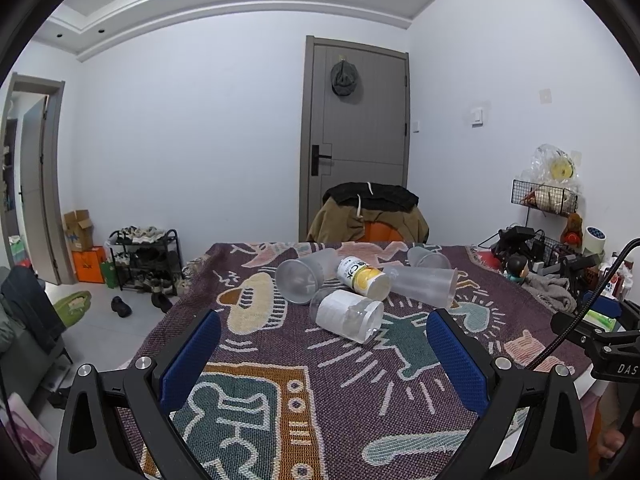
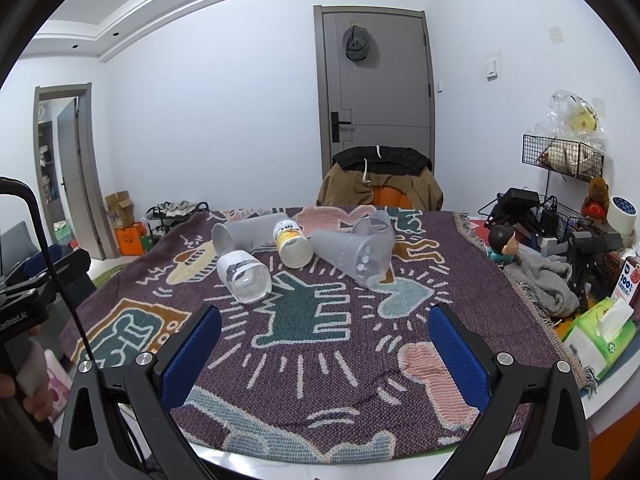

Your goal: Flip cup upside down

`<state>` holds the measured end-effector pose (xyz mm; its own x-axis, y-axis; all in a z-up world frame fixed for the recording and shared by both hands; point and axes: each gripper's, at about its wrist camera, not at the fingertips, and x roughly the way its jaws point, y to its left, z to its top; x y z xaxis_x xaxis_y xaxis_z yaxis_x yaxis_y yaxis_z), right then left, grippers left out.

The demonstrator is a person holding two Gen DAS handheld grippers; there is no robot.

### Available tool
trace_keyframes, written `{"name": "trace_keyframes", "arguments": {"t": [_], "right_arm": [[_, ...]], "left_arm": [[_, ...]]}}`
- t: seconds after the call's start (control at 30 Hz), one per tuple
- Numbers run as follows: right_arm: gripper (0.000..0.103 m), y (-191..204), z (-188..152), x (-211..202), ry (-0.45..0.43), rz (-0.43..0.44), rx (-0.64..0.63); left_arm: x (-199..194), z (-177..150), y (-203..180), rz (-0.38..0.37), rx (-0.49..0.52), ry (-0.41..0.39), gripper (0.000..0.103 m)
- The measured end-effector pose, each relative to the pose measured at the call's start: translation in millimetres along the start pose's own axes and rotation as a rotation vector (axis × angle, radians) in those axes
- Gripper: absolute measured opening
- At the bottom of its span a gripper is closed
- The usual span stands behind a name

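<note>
Several plastic cups lie on their sides in a cluster on the patterned tablecloth (image 1: 280,400). Nearest is a clear cup with a white label (image 1: 346,315), also in the right wrist view (image 2: 244,278). Behind it lie a yellow-and-white printed cup (image 1: 363,276) (image 2: 291,243), a frosted cup at left (image 1: 306,276) (image 2: 244,234), and a frosted cup at right (image 1: 424,285) (image 2: 352,254). One more frosted cup (image 1: 428,258) (image 2: 376,222) is at the back. My left gripper (image 1: 322,328) is open and empty, short of the labelled cup. My right gripper (image 2: 324,322) is open and empty, short of the cluster.
A chair draped with jackets (image 1: 368,212) stands at the table's far edge. At the right are a doll (image 2: 502,242), a grey cloth (image 2: 548,284), a tissue pack (image 2: 600,332), wire racks (image 2: 560,156) and black gear. The other gripper shows at the edge of each view.
</note>
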<state>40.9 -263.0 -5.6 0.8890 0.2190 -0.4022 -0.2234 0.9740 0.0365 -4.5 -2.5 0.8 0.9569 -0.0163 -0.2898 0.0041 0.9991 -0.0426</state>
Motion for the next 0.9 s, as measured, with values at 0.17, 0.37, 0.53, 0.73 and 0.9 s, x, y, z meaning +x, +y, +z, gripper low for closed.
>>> {"name": "trace_keyframes", "arguments": {"t": [0.17, 0.37, 0.53, 0.73, 0.9], "right_arm": [[0.103, 0.8, 0.3, 0.2, 0.001, 0.002, -0.002], [0.103, 0.7, 0.6, 0.6, 0.002, 0.014, -0.010], [0.103, 0.3, 2.6, 2.6, 0.002, 0.023, -0.012], [0.103, -3.1, 6.1, 5.8, -0.013, 0.038, -0.004], [0.103, -9.4, 13.7, 11.1, -0.051, 0.026, -0.004]], "left_arm": [[0.2, 0.1, 0.5, 0.001, 0.000, 0.001, 0.103], [1.3, -2.3, -2.0, -0.005, 0.013, -0.005, 0.103], [4.8, -2.4, -4.2, -0.010, 0.019, -0.008, 0.103], [8.5, -1.4, -3.0, 0.003, 0.013, -0.005, 0.103], [14.1, 5.0, 2.3, 0.024, 0.010, -0.011, 0.103]]}}
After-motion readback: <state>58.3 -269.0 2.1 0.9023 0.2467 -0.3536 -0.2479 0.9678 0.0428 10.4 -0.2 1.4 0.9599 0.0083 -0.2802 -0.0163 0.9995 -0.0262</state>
